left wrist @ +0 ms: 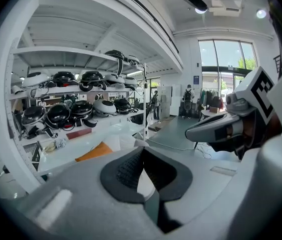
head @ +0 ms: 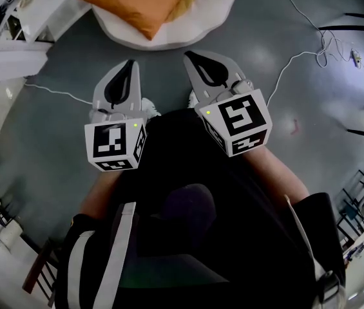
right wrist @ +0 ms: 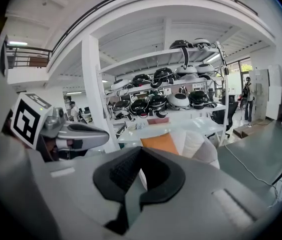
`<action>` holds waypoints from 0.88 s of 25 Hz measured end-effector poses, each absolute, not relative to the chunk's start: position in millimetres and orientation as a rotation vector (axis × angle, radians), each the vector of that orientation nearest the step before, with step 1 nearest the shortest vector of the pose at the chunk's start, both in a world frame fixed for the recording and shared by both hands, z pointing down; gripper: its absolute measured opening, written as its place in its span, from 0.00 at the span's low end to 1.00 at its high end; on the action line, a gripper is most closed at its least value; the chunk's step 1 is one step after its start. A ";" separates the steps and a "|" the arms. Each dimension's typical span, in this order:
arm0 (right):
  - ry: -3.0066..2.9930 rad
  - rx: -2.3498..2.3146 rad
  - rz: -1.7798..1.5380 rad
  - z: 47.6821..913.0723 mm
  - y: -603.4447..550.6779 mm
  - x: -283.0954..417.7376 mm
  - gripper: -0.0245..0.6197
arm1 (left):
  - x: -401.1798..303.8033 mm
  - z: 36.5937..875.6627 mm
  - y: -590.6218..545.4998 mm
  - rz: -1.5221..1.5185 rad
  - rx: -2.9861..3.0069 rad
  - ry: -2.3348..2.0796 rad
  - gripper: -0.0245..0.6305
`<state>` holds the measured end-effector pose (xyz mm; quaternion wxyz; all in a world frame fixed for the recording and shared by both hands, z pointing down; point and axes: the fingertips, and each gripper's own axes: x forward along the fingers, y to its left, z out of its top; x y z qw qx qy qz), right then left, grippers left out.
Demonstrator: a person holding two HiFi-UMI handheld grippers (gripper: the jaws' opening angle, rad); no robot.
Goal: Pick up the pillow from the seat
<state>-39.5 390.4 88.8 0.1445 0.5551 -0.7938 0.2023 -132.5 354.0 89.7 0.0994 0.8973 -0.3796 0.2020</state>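
An orange pillow (head: 136, 4) lies on a round white seat (head: 201, 24) at the top of the head view, ahead of both grippers. My left gripper (head: 129, 66) is shut and holds nothing; it hangs over the grey floor short of the seat. My right gripper (head: 191, 58) is also shut and empty, beside the left one and a little nearer the seat. In the right gripper view the orange pillow (right wrist: 159, 142) shows just past the closed jaws, leaning on the white seat (right wrist: 198, 146). In the left gripper view the pillow (left wrist: 96, 152) is a small orange patch left of the jaws.
White cables (head: 297, 56) run across the grey floor on the right. A white shelf unit (head: 14, 50) stands at the left; racks of dark helmets (right wrist: 170, 99) fill the shelves behind the seat. Black stand legs (head: 362, 37) are at the far right. People stand near the far windows (left wrist: 187, 100).
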 end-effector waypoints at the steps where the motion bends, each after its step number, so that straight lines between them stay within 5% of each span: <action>1: -2.292 1.603 0.578 87.9 392.3 -35.5 0.04 | -128.2 89.2 356.0 0.597 2.656 -1.125 0.04; 22: -2.272 1.672 0.613 98.0 400.4 26.1 0.04 | -70.5 96.1 365.2 0.612 2.676 -1.067 0.04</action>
